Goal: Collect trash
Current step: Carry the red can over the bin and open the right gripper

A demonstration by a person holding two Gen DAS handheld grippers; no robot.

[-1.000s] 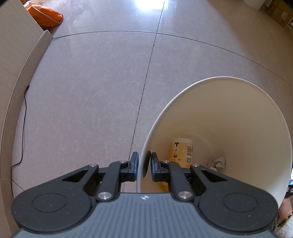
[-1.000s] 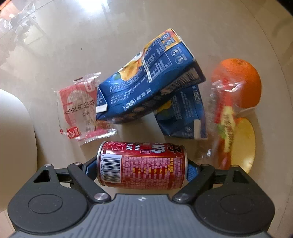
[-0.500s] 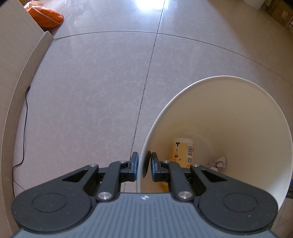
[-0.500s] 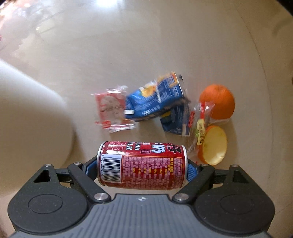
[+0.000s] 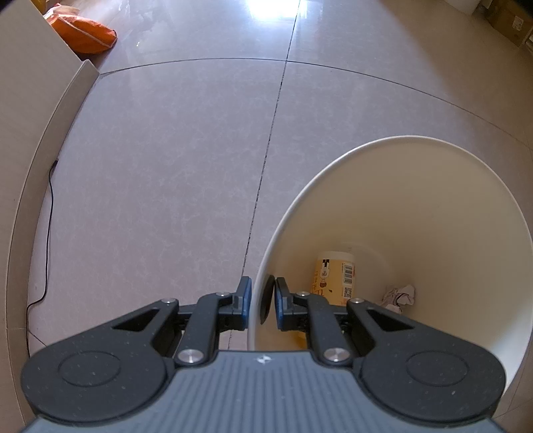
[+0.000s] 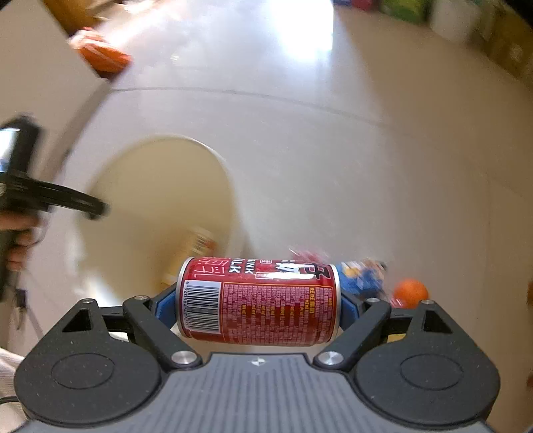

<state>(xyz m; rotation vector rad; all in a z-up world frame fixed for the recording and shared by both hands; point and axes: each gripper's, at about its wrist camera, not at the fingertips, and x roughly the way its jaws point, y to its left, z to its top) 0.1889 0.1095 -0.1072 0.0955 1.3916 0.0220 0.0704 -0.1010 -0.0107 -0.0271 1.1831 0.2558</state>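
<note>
My left gripper (image 5: 261, 301) is shut on the near rim of a cream waste bin (image 5: 416, 200), one finger outside the wall and one inside. At the bin's bottom lie a yellow cup (image 5: 334, 278) and a crumpled paper wad (image 5: 399, 294). My right gripper (image 6: 258, 299) is shut on a red milk can (image 6: 260, 301), held sideways, end to end between the pads. In the blurred right wrist view the same bin (image 6: 160, 200) stands ahead and left of the can. A blue carton (image 6: 363, 278) and an orange (image 6: 411, 291) lie on the floor behind the can.
Glossy tiled floor (image 5: 183, 166) spreads all around. An orange bag (image 5: 88, 28) lies far left by a beige wall (image 5: 20, 100), with a black cable (image 5: 50, 206) along its base. A hand (image 6: 18, 239) holds the left gripper's handle.
The right gripper has lifted away from the trash pile with the can and swung left towards the bin; the litter now looks small and far. The left gripper keeps its hold on the rim.
</note>
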